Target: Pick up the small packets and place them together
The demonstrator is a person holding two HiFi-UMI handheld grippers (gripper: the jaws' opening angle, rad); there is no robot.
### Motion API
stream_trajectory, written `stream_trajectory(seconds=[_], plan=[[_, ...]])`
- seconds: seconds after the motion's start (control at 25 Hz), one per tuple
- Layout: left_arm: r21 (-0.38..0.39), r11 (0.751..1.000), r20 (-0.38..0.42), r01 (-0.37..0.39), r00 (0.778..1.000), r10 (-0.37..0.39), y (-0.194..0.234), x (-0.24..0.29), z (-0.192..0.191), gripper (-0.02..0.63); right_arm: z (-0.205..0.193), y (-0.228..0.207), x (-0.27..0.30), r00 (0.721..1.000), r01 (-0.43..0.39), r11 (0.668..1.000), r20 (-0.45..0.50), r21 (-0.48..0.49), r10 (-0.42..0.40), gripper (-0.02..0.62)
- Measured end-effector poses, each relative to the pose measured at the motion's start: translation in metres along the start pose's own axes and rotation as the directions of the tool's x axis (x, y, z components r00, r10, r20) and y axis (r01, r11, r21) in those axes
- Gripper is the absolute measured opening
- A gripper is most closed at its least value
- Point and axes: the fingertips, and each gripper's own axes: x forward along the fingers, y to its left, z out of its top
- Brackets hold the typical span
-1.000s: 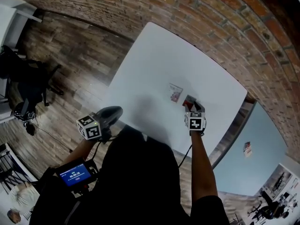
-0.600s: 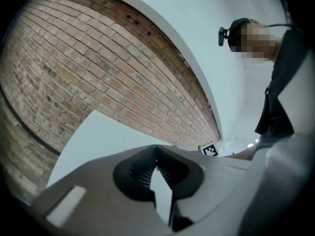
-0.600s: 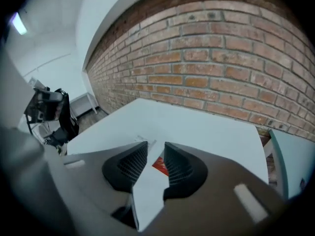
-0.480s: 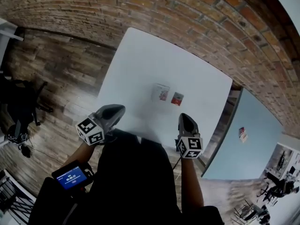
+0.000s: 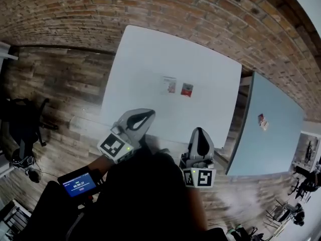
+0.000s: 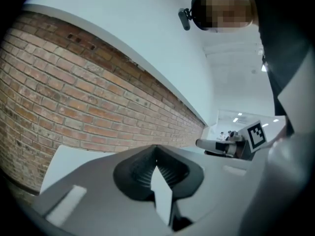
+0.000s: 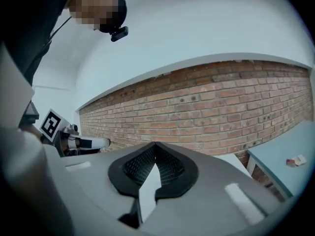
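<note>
Head view, left to right. A black chair (image 5: 22, 122) stands on the wooden floor (image 5: 65, 84) at the far left. Near the lower edge, a small device with a lit blue screen (image 5: 77, 184) sits by the person's left arm.

The left tongs (image 5: 145, 116) are held above the near edge of the white desk (image 5: 150, 59). In the left gripper view their jaws are pressed together with nothing between them.

Two small packets lie near the middle of the white desk. The white packet (image 5: 169, 85) is on the left and the red packet (image 5: 187, 90) is just beside it on the right, with a narrow gap between them. Both tongs are well apart from the packets.

The right tongs (image 5: 199, 132) are held off the desk's near right corner. The right gripper view shows their jaws likewise together and empty.

Further right stands a blue desk (image 5: 271, 94), which carries a third packet (image 5: 263, 121). A brick wall (image 5: 150, 9) runs behind both desks.
</note>
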Motion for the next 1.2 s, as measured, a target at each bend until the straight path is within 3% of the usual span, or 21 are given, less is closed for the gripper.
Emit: stream_trajectory(seconds=[0.08, 0.16, 0.28, 0.44, 0.72, 0.92, 1.2], plan=[[0.014, 0.999, 0.001, -0.03, 1.0, 0.03, -0.023, -0.011, -0.004, 0.0, 0.008, -0.003, -0.025, 1.0, 0.0, 1.0, 0.029, -0.017, 0.0, 0.002], [0.036, 0.991, 0.007, -0.126, 0.992, 0.126, -0.041, -0.024, -0.008, 0.0, 0.01, -0.008, -0.051, 0.999, -0.001, 1.0, 0.045, -0.027, 0.002, 0.002], [0.078, 0.958, 0.061, -0.275, 0.961, 0.271, -0.076, -0.038, -0.009, 0.0, 0.01, -0.016, -0.092, 0.997, -0.017, 0.999, 0.074, -0.039, 0.02, 0.002], [0.109, 0.93, 0.126, -0.352, 0.933, 0.338, -0.148, -0.058, -0.012, 0.0, 0.016, -0.007, -0.146, 0.989, -0.094, 0.992, 0.106, -0.084, 0.103, 0.002], [0.129, 0.9, 0.177, -0.417, 0.903, 0.392, -0.231, -0.11, -0.008, 0.0, 0.023, 0.019, -0.233, 0.981, -0.127, 0.986, 0.133, -0.108, 0.141, 0.002], [0.182, 0.889, 0.169, -0.42, 0.904, 0.392, -0.237, -0.141, -0.014, 0.0, 0.023, 0.052, -0.251, 0.976, -0.146, 0.977, 0.141, -0.157, 0.169, 0.002], [0.152, 0.897, 0.2, -0.414, 0.902, 0.383, -0.238, -0.163, -0.01, 0.0, 0.017, 0.071, -0.253, 0.982, -0.119, 0.979, 0.127, -0.167, 0.141, 0.002]])
